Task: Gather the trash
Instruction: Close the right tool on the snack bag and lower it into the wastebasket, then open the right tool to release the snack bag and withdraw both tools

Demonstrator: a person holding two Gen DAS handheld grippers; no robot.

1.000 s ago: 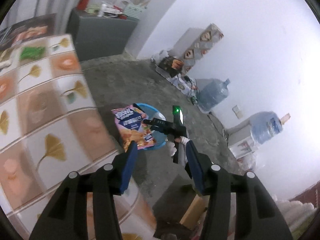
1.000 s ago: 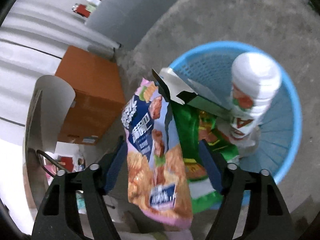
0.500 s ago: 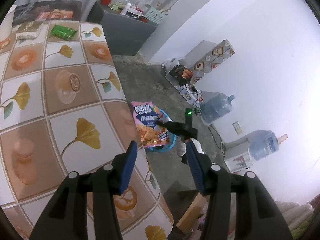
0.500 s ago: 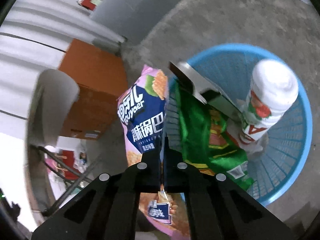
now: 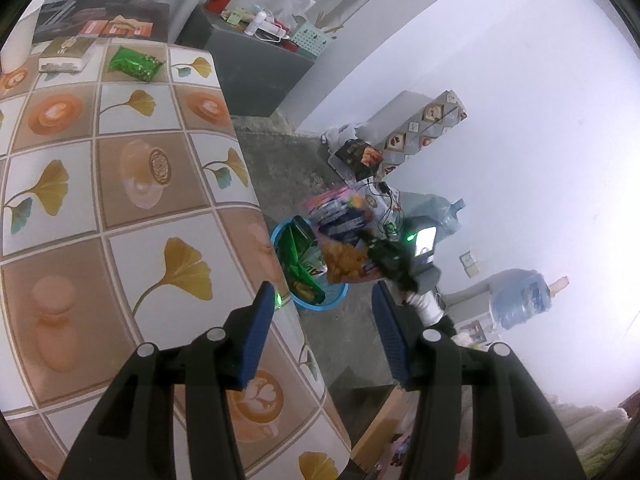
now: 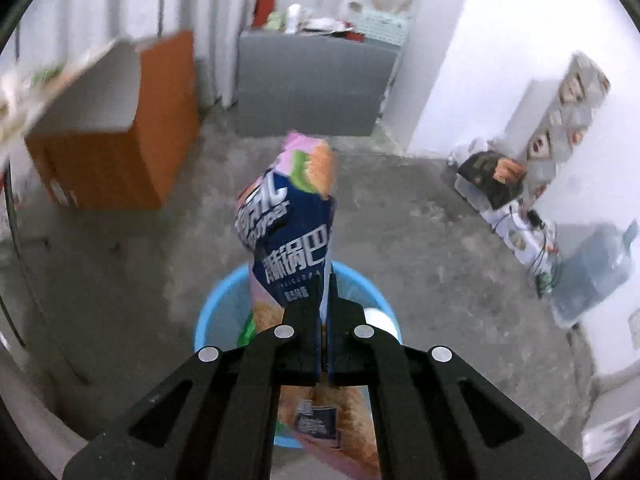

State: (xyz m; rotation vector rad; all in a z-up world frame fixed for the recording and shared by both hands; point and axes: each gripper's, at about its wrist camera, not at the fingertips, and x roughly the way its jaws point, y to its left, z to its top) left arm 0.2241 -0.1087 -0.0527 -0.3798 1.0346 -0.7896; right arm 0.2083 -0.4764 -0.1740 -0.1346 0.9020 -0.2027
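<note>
My right gripper (image 6: 324, 304) is shut on a pink and blue snack bag (image 6: 294, 236) and holds it upright above the blue trash basket (image 6: 208, 316) on the floor. In the left wrist view the same bag (image 5: 340, 236) hangs over the basket (image 5: 320, 304), which holds a green wrapper (image 5: 298, 248). My left gripper (image 5: 322, 312) is open and empty above the table's edge. A green snack packet (image 5: 134, 64) and a flat box (image 5: 66, 58) lie at the far end of the patterned table (image 5: 120, 200).
A white paper cup (image 5: 18, 36) stands at the table's far left. A grey cabinet (image 6: 312, 84) and an orange box (image 6: 116, 148) stand by the far wall. Water jugs (image 5: 516, 300) and boxes line the right wall.
My right gripper closed on the snack bag and tilted it upright over the basket. My left gripper swung back over the table, staying open.
</note>
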